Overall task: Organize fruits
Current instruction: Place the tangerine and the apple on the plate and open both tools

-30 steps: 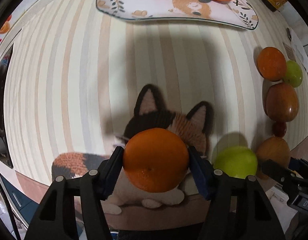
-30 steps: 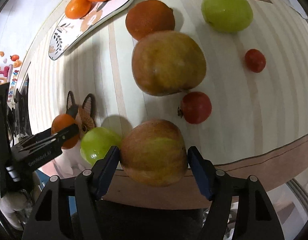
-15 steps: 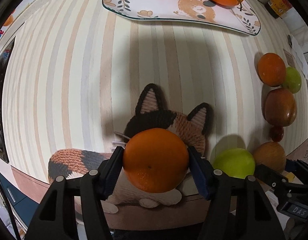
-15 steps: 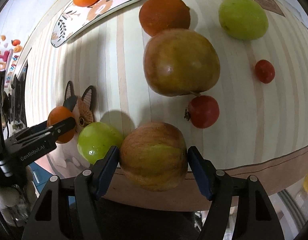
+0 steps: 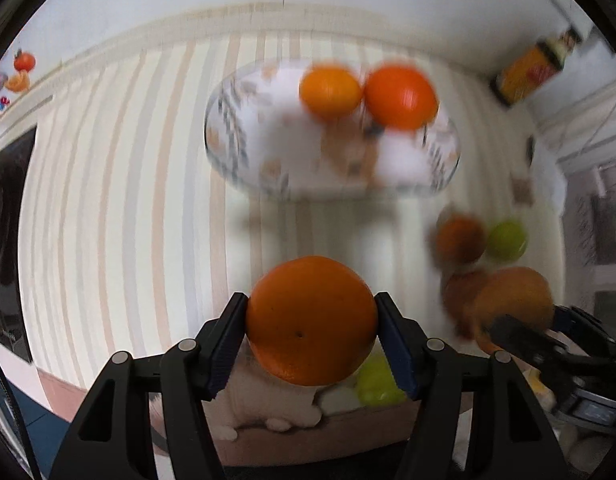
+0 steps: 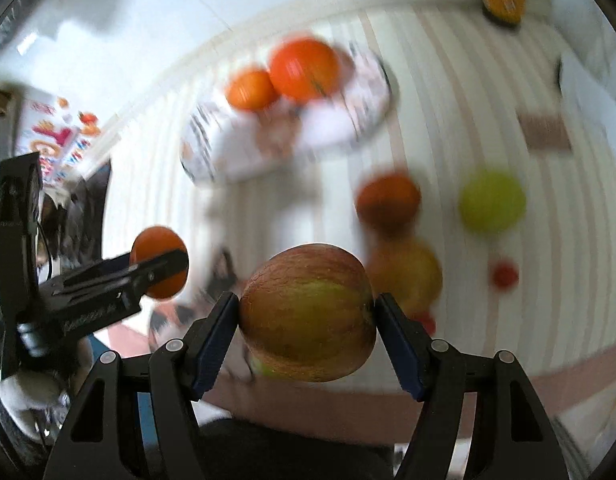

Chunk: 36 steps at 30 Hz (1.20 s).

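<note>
My left gripper (image 5: 311, 336) is shut on an orange (image 5: 311, 320) and holds it above the striped table. My right gripper (image 6: 308, 328) is shut on a red-green apple (image 6: 308, 312), also lifted. In the right wrist view the left gripper (image 6: 155, 270) with its orange (image 6: 155, 246) is at the left. A patterned plate (image 5: 388, 168) at the back holds two oranges (image 5: 330, 90) (image 5: 400, 96); it also shows in the right wrist view (image 6: 235, 156). On the table lie a dark orange (image 6: 388, 198), a green apple (image 6: 492, 200), a large apple (image 6: 408, 272) and a small tomato (image 6: 504, 275). Both views are motion-blurred.
A cat-shaped knitted mat (image 5: 267, 404) and a green apple (image 5: 374, 380) lie below the left gripper near the table's front edge. A yellow-orange bottle (image 5: 532, 70) stands at the back right by the wall. A brown card (image 6: 544, 136) lies to the right.
Both grippers have lifted and tilted up with their fruit, so the plate and back wall now show ahead. The views have become blurred from fast motion.
</note>
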{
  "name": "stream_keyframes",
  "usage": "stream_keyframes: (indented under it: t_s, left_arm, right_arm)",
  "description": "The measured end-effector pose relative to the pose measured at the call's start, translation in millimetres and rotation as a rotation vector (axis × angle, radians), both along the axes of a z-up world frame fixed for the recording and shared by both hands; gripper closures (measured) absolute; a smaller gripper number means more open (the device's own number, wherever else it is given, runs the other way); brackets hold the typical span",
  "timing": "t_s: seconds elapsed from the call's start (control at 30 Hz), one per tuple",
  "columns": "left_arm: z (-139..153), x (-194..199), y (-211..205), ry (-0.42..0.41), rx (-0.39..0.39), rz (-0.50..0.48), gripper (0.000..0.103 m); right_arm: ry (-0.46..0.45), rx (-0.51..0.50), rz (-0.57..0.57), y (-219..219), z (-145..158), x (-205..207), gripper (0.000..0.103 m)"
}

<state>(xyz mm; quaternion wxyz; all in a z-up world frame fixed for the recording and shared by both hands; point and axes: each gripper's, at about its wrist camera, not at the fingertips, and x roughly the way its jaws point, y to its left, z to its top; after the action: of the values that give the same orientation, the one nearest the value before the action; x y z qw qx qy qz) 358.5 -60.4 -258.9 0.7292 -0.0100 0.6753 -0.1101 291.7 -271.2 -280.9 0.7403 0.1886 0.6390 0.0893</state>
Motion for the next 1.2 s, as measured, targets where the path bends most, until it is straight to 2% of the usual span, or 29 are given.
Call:
stream_keyframes:
  t_s: [0.1,0.2,0.37,0.53,0.7,0.8,0.83,0.87,0.9,0.93,0.97,1.03,1.13,1.2]
  left_arm:
    - [14,36,0,-0.027,-0.006,0.02,0.042]
    - [6,78,0,-0.027,0.028,0.041,0.042]
    - [-35,140,12,0.047,0.093,0.077,0.042]
    - [-73,172,13,0.144,0.109,0.082,0.041]
    - [-90,181,8,0.17,0.145,0.053,0.041]
    - [-95,182,7,0.179,0.136,0.05,0.041]
    - [-95,183,7,0.161,0.135,0.049,0.041]
    - [-94,183,7,0.145,0.148,0.047,0.041]
    - [-94,183,8,0.135,0.153,0.046,0.041]
    - [-93,183,8,0.131,0.151,0.046,0.037]
    - [-90,183,9,0.117,0.153,0.049,0.021]
    - [-80,184,13,0.083,0.138,0.056,0.009]
    - [-69,181,22,0.07,0.106,0.079,0.009]
    - [-61,177,31,0.06,0.087,0.094,0.009]
  right_arm:
    - [-0.057,-0.003,-0.004,7,5,39,0.031]
    - [-0.078,-0.022,0.005,24,-4,80,0.031]
    - [-0.043,-0.043,0.023,57,-37,135,0.031]
    - [0.015,-0.044,0.036,81,-66,165,0.031]
    - [0.074,-0.012,0.026,85,-85,174,0.03]
    - [0.112,0.005,0.03,87,-93,175,0.03]
    - [0.114,0.008,0.028,88,-94,176,0.029]
    - [0.115,0.018,0.022,86,-93,176,0.025]
    - [0.117,0.026,0.017,86,-92,176,0.016]
    - [0.122,0.028,0.015,84,-90,176,0.012]
    - [0.124,0.027,0.016,81,-88,175,0.008]
    - [0.135,0.034,0.021,78,-83,173,0.008]
    - [0.145,0.021,0.006,68,-75,173,0.008]
    - [0.124,-0.027,-0.002,60,-67,169,0.008]
